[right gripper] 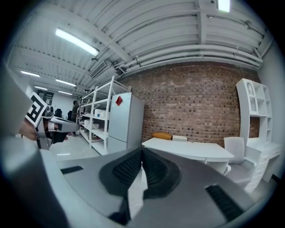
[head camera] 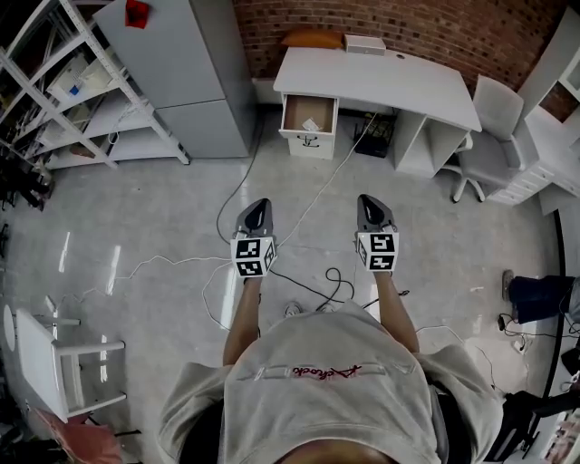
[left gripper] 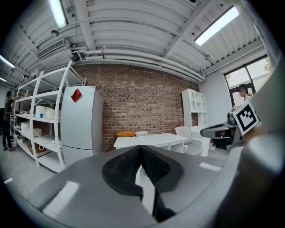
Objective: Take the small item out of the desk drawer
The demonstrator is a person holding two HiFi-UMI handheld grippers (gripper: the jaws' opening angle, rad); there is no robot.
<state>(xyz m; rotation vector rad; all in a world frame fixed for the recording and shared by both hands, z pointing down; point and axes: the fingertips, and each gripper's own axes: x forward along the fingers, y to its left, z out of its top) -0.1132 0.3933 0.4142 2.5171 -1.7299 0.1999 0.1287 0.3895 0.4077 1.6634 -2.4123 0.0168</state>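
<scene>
Far across the grey floor [head camera: 181, 208], by the brick wall [head camera: 435, 27]: white worktop [head camera: 381, 82] with drawer [head camera: 309, 113] already open, small item [head camera: 311, 124] lying inside. Pressed together and empty, well apart from it: left tongs [head camera: 258, 207] and right tongs [head camera: 370, 201]. Still to do, most likely: walk over, reach in, pinch, lift out.

Both arms out front, left gripper [head camera: 256, 216] & right gripper [head camera: 371, 210] level-ish, jaws closed, empty.
</scene>
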